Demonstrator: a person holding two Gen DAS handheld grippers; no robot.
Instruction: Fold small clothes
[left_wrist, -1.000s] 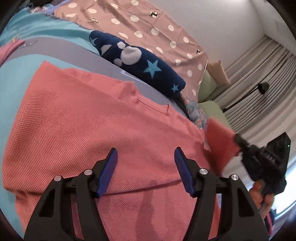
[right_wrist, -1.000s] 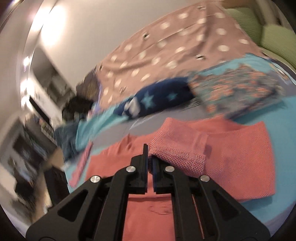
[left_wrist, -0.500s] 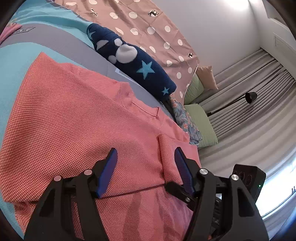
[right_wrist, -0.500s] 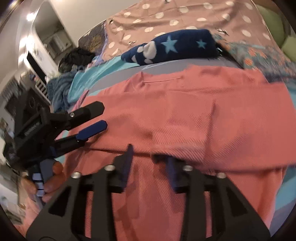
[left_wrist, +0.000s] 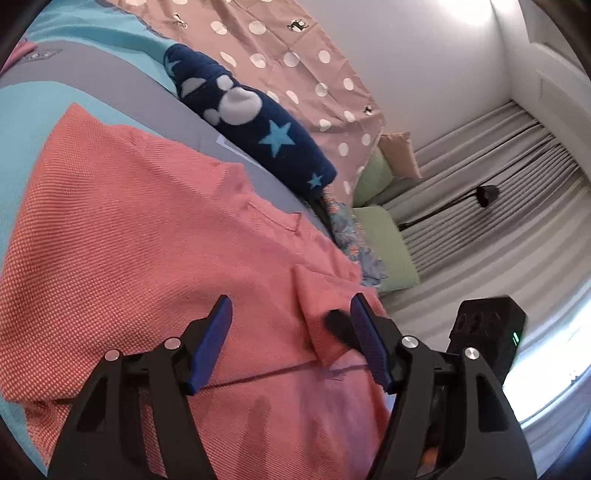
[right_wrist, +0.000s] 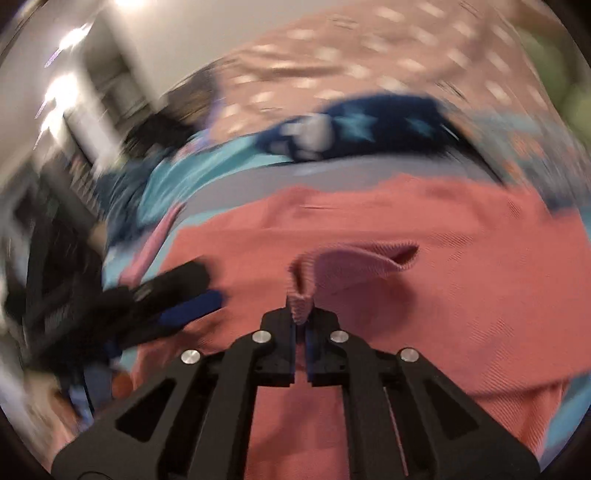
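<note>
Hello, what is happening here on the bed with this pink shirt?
A person is folding a coral-pink shirt spread on the bed cover, with a gripper in each hand. The right gripper is shut on a pinched fold of the shirt, seemingly the sleeve, and lifts it above the body of the shirt. The left gripper is open just above the shirt and holds nothing. A rolled navy star-print garment lies behind the shirt.

I see open coral shirt ahead of my spread left gripper, hemmed by the navy star bundle beyond and my right gripper, pinching a raised fold, just beside.
</note>
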